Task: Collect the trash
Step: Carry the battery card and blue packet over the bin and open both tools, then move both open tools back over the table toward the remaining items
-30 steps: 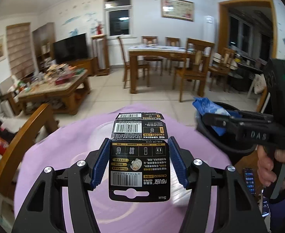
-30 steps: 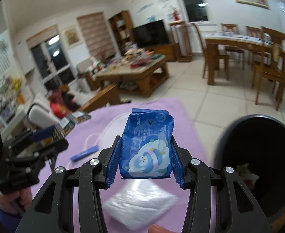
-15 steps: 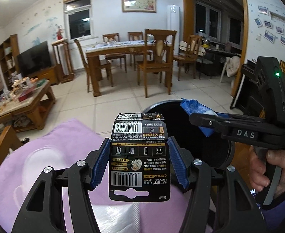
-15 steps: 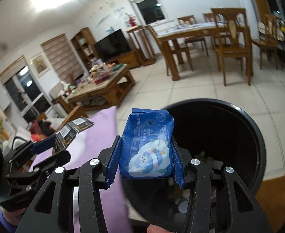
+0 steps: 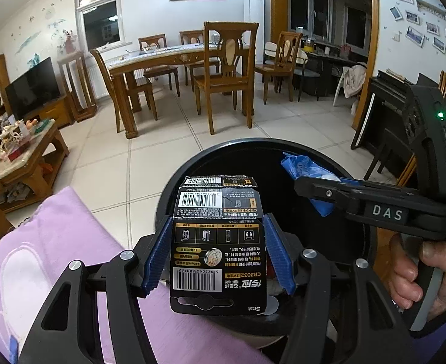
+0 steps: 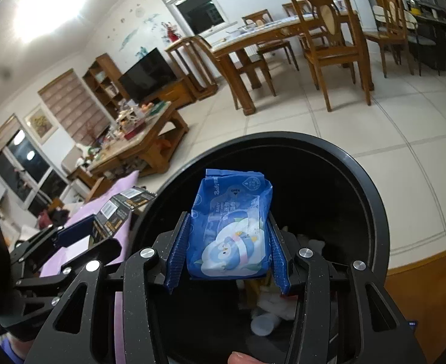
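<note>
**Two pieces of trash held over the bin**

In the left wrist view, the left gripper (image 5: 218, 253) has its jaws clamped on a black battery card pack (image 5: 218, 251). The pack stands upright between the blue pads, with its long axis pointing forward, away from the camera. The black trash bin (image 5: 192, 163) opens just ahead and below; the front half of the pack is over the rim, while the lilac cloth (image 5: 56, 236) on the counter lies below the left side of the gripper. The right gripper (image 5: 311, 182) reaches in from the right, already above the opening.

In the right wrist view, the right gripper (image 6: 227, 248) is closed on a blue wipes packet (image 6: 230, 227), also lengthwise along the fingers. The bin (image 6: 371, 197) lies directly under it, with some trash (image 6: 271, 303) at the bottom. The right hand seems the nearer to dropping; the left one probably needs a little more forward reach.
</note>
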